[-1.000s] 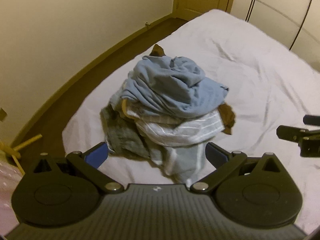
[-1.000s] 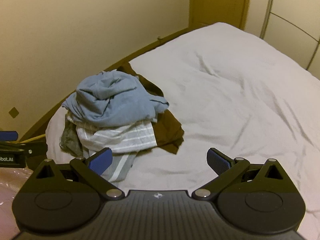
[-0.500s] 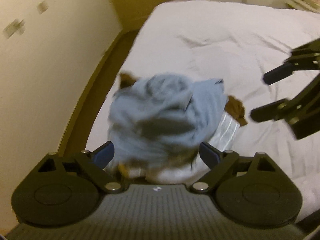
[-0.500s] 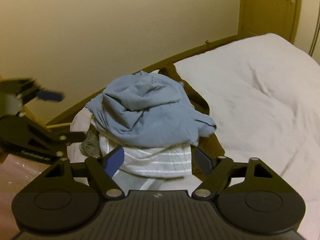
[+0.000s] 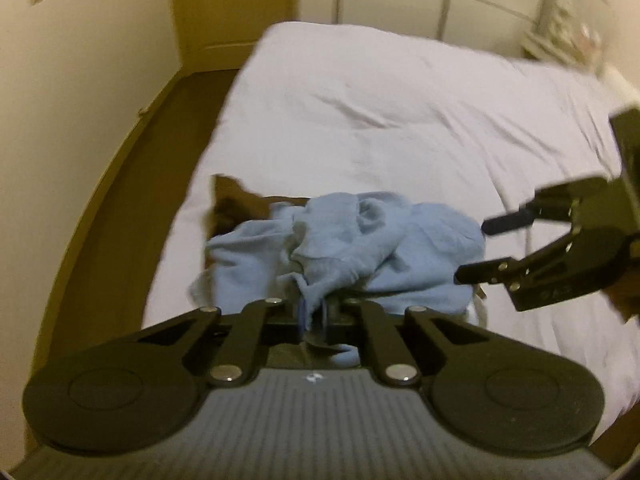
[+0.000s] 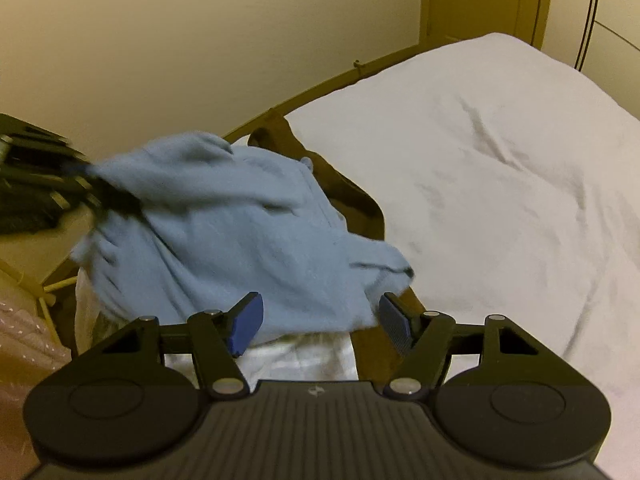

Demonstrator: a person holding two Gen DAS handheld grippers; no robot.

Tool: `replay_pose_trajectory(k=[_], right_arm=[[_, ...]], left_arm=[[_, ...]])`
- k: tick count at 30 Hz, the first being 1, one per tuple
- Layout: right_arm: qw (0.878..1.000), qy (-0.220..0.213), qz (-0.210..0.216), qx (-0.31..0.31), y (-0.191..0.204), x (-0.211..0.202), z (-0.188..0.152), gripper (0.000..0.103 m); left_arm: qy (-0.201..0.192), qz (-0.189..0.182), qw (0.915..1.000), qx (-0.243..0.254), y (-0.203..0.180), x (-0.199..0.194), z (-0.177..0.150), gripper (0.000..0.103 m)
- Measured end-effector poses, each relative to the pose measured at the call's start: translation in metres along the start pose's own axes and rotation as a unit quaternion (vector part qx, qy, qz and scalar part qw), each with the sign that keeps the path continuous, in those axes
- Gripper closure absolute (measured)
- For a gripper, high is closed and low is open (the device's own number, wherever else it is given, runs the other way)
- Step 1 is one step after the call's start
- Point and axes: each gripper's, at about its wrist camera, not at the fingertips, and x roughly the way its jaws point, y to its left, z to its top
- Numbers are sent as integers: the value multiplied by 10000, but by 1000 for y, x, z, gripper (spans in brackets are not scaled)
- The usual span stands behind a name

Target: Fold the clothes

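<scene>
Our left gripper (image 5: 314, 316) clamped on the crumpled blue garment (image 6: 224, 236), right gripper (image 6: 320, 320) spread wide, brown cloth (image 6: 344, 188) beneath, white bed (image 6: 500, 184).

Dim, warm yellowish indoor light, soft shadows, motion blur throughout, strong fisheye bending and dark vignetted corners.

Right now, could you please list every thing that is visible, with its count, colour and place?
blue garment: one, light blue, top of the pile.
brown garment: one, brown, under the pile.
striped garment: one, white with faint stripes, beneath the blue one.
bed: one, white sheet, under the pile.
door: one, tan, beyond the bed.
left gripper: shut on the blue garment.
right gripper: open, at the blue garment's near edge.
</scene>
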Motion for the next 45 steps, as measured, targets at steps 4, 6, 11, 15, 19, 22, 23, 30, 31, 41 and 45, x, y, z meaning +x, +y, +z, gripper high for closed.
replay_pose_trajectory(k=[4,6,11,15,19,22,23,30,31,41,45], right_arm=[[10000,3,79,-59,7,19,9,51],[9999,15,67,-91,12,23,12,69],[9999,-137,-40,-43,14,-1,10,99],[9977,-584,-337,116,4,-53,5,100],[9920,-990,-677,394,-18,-117,-6,101],[9849,-1281,-1022,566,-35,-171,-20,101],[9820,-1361,-1152,620,-42,-189,-27,101],[9524,-1681,-2269,1145,-103,-303,-102,101],[9479,-1688,-2414,1215,-115,-315,-115,101],[9177,-1919,-3162,1451,-266,-441,-238,101],[9099,-2042,-3402,1208,-333,-488,-262,101]], left_arm=[[9,-122,9999,-45,19,-2,-9,98],[-36,-158,9999,34,18,-5,-12,98],[-527,-410,9973,304,0,-22,-12,99],[-1114,-813,9892,499,-22,-45,3,100],[-1529,-1175,9782,769,-56,-66,39,100],[-1795,-1525,9659,1075,-97,-82,67,100],[-1867,-1664,9611,1169,-112,-86,76,100],[-1948,-2689,9276,1714,-246,-81,118,100],[-1919,-2806,9236,1770,-269,-77,122,100],[-1848,-3343,9016,2029,-496,-16,179,100],[-2155,-3238,9010,1921,-558,-14,207,102]])
